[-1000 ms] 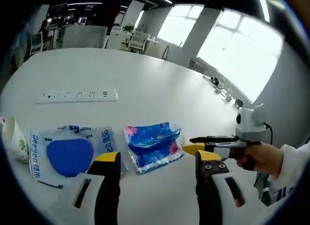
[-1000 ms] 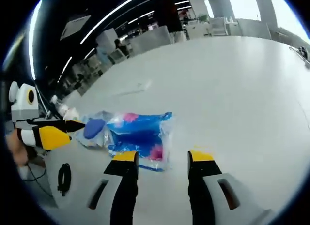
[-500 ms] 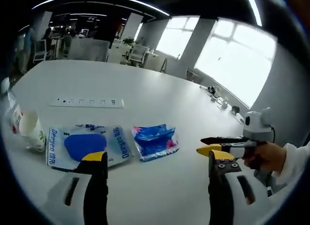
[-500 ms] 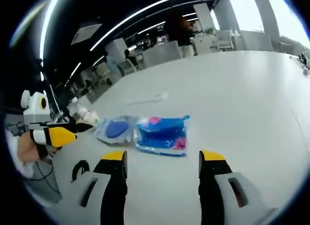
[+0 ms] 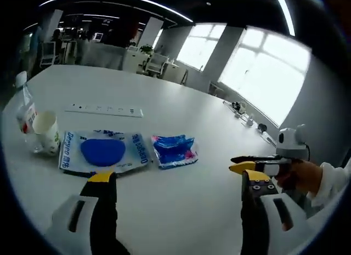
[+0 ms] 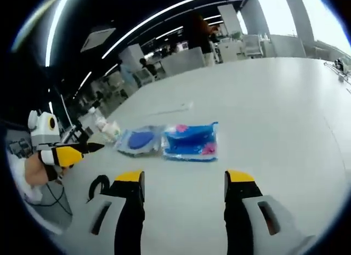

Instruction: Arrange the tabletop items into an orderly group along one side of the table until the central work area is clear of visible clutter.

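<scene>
A blue floral packet (image 5: pixel 174 151) lies flat on the white table (image 5: pixel 181 211), beside a clear cloth packet with a blue round pad (image 5: pixel 103 152). Left of them stand a paper cup (image 5: pixel 46 131) and a water bottle (image 5: pixel 22 109). My left gripper (image 5: pixel 178 181) hovers open and empty, well short of the packets. My right gripper (image 6: pixel 184 177) is open and empty too, facing the floral packet (image 6: pixel 191 142) and the cloth packet (image 6: pixel 140 141) from the other side. Each gripper appears in the other's view: the right gripper (image 5: pixel 249 163) and the left gripper (image 6: pixel 68 152).
A white power strip (image 5: pixel 104 109) lies on the table behind the packets. A black cable loop (image 6: pixel 98 185) sits near the table edge by my right gripper. A hand (image 5: pixel 299 175) holds the right gripper. Chairs and desks stand far behind.
Both views have pulled back from the packets, which look smaller now. The cup and bottle have come into the left gripper view. The left jaws stand wider apart.
</scene>
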`<state>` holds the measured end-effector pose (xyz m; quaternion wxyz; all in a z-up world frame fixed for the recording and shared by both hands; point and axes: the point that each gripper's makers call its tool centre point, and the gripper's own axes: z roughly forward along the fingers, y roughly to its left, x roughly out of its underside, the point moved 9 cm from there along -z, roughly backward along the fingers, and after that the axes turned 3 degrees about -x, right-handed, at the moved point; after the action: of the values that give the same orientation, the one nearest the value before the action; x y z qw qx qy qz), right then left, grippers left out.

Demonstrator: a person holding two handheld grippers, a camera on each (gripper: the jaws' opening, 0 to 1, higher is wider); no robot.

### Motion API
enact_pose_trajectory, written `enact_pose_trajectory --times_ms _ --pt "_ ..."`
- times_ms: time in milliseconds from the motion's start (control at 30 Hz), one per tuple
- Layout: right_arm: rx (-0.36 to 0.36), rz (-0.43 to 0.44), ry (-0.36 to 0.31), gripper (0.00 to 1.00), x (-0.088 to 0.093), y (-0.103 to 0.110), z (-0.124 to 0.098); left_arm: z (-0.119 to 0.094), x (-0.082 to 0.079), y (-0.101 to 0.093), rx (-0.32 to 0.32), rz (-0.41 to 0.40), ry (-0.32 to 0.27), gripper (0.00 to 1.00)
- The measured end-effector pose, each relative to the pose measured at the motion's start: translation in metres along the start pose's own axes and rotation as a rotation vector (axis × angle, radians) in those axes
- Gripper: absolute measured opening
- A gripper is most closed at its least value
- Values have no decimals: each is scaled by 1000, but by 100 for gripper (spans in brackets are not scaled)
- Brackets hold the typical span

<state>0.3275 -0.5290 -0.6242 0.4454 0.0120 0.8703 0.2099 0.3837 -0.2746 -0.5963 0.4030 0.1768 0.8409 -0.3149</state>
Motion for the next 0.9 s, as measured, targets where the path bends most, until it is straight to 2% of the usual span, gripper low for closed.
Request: enact_pose_trajectory --times_ms 300,533,900 --pt "-1 3 -3 56 4 10 -3 -22 9 15 -18 -11 -3 96" --pt "-9 -7 18 54 12 19 -8 -45 17 28 -37 -28 -22 96" --pt "-17 -13 26 54 13 30 -5 -78 29 55 -95 -44 -41 96"
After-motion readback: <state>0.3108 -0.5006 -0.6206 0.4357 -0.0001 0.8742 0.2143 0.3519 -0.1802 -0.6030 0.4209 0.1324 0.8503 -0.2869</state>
